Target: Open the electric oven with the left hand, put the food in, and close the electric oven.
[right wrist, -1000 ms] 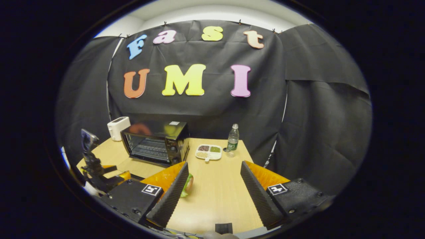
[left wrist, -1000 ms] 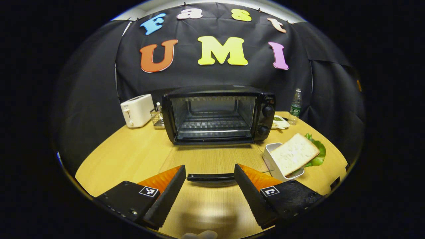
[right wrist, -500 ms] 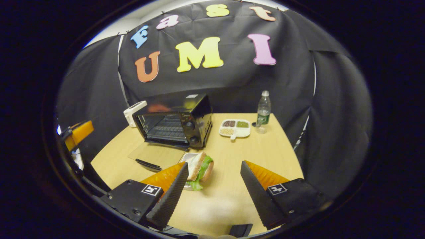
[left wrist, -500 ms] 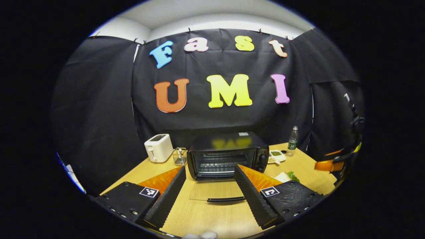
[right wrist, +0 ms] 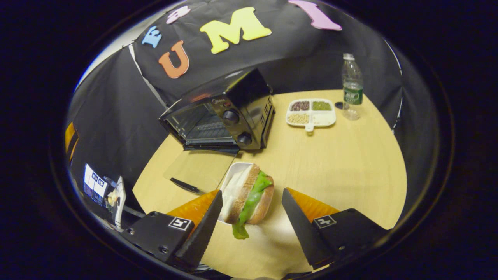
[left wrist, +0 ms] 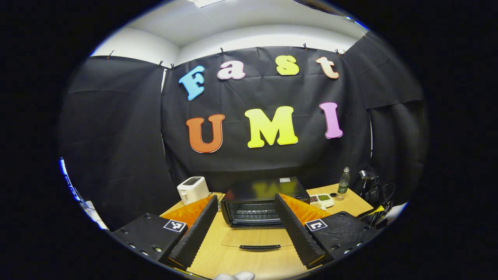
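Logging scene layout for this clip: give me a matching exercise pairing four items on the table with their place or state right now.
Items:
1. oven door
2. sandwich
3. water bottle
4. toaster

Places or states:
A. upright beside the divided snack tray
B. folded down flat onto the table
C. on the far side of the oven from the snack tray
D. in a white dish, between the open fingers of the right gripper

Pairs: 1-B, 2-D, 3-A, 4-C
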`<state>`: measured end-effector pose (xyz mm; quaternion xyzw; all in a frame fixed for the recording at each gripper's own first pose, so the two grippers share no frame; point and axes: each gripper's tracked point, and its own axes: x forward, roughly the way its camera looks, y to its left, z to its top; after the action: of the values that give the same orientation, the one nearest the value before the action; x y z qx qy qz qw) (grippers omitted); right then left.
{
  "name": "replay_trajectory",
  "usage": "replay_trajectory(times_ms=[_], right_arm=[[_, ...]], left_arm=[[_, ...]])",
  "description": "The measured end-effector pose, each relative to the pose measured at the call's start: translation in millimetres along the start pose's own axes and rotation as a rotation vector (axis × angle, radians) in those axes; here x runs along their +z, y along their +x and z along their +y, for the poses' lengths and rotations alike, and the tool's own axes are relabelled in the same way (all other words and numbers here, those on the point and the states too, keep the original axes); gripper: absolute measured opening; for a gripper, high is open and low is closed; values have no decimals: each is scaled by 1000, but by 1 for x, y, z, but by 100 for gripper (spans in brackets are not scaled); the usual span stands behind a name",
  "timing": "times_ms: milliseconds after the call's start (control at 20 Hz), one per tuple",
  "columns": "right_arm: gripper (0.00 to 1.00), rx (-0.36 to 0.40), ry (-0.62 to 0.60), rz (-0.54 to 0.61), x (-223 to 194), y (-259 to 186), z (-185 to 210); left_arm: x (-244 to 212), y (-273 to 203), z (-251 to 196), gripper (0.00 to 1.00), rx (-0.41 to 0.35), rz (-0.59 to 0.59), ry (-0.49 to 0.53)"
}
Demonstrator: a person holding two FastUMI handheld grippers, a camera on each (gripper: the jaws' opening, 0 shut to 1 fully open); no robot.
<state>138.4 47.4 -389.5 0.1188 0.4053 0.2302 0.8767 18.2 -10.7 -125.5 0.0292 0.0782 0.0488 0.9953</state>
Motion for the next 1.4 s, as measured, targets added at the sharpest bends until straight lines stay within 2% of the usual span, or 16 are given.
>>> replay_trajectory(times_ms=[50, 100, 150, 200, 250, 300, 350, 500, 700, 900, 1150, 1400], right_arm=[[93, 21, 18, 40, -5, 6, -1], [94, 48, 45, 81, -10, 11, -1], [87, 89, 85, 107, -12, 16, 2], [81, 135, 134, 136, -13, 19, 7], [75, 171, 189, 163, -14, 23, 10], [63, 188, 238, 180, -12, 24, 10], [59, 214, 278, 185, -10, 26, 11], [42, 244, 285, 194, -8, 26, 14], [39, 220, 245, 173, -4, 20, 21], [42, 205, 256, 77, 19, 0, 51], [39, 231, 470, -133, 46, -5, 110], [39, 220, 668, -335, 51, 30, 155]], left_arm=[[1, 2, -2, 95, 8, 5, 2], [2, 5, -3, 95, 19, 9, 4], [1, 6, -4, 95, 29, 16, 7], [0, 8, -5, 89, 37, 24, 10], [0, 10, -7, 89, 46, 32, 14], [-1, 12, -9, 95, 49, 37, 16], [-3, 13, -11, 95, 53, 44, 16], [-4, 13, -16, 95, 59, 61, 21], [-7, 12, -16, 95, 35, 61, 13], [-14, 10, -4, 95, -12, 55, -6], [-25, 11, 18, 95, -113, 60, -5], [-36, 10, 45, 95, -210, 67, -13]])
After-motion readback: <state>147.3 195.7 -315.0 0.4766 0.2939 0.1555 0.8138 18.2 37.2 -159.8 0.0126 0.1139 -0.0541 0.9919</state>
